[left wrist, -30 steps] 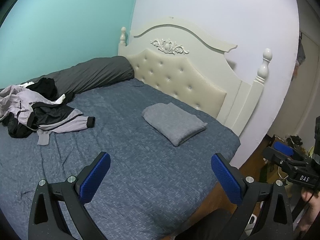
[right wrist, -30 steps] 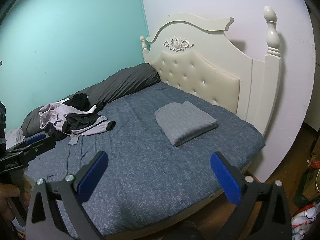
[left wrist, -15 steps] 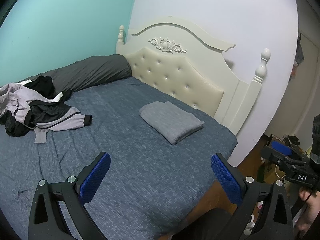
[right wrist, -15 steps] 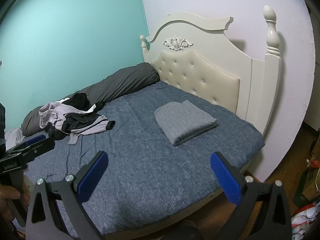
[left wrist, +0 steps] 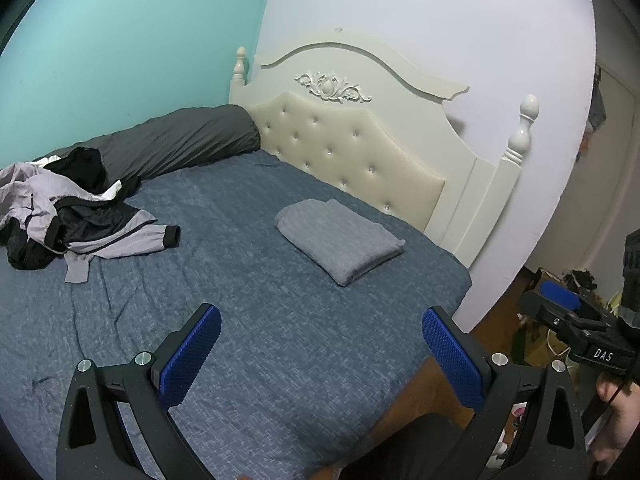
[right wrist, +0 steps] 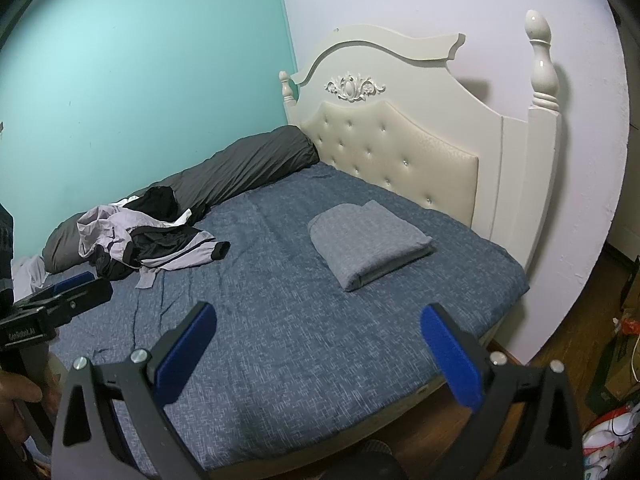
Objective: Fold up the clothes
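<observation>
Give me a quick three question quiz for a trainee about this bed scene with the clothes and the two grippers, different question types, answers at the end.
1. True or false: the left gripper is shut on a garment.
2. Multiple choice: where does the folded grey cloth lie? A) on the floor, B) on the blue bedspread near the headboard, C) on top of the dark bolster.
3. Fill in: the unfolded pile of clothes lies beside the ____ wall.

Key: 1. False; both it and the right gripper are open and hold nothing. 2. B. 3. Turquoise.
</observation>
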Action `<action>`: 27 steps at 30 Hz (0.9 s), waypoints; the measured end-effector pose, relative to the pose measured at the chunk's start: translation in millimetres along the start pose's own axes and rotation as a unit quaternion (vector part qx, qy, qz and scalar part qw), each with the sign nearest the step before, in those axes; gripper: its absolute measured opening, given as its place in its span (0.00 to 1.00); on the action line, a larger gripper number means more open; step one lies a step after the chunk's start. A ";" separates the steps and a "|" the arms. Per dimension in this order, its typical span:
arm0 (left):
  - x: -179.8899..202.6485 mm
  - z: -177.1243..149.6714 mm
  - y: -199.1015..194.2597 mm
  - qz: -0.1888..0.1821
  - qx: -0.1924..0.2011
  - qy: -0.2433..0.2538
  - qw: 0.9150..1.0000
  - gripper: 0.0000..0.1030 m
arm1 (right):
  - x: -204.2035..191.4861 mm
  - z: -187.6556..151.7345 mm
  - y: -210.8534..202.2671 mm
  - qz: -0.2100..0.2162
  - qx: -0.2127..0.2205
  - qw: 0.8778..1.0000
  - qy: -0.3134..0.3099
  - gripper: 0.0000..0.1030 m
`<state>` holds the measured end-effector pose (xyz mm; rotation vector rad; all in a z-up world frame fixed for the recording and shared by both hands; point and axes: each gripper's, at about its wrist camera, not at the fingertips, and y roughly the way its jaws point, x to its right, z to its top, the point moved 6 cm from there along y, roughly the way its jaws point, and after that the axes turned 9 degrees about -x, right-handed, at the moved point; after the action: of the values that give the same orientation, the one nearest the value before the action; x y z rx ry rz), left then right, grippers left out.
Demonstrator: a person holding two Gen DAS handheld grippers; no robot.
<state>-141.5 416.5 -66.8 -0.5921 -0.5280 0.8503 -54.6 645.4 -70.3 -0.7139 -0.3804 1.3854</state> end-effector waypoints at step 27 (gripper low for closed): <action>7.7 -1.2 4.9 0.011 -0.006 0.018 1.000 1.00 | 1.8 -3.1 -1.2 -0.005 0.002 1.000 0.005 1.00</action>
<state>-139.0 424.9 -69.5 -0.6234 -0.4959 0.8561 -51.4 646.3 -72.1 -0.7141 -0.3737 1.3719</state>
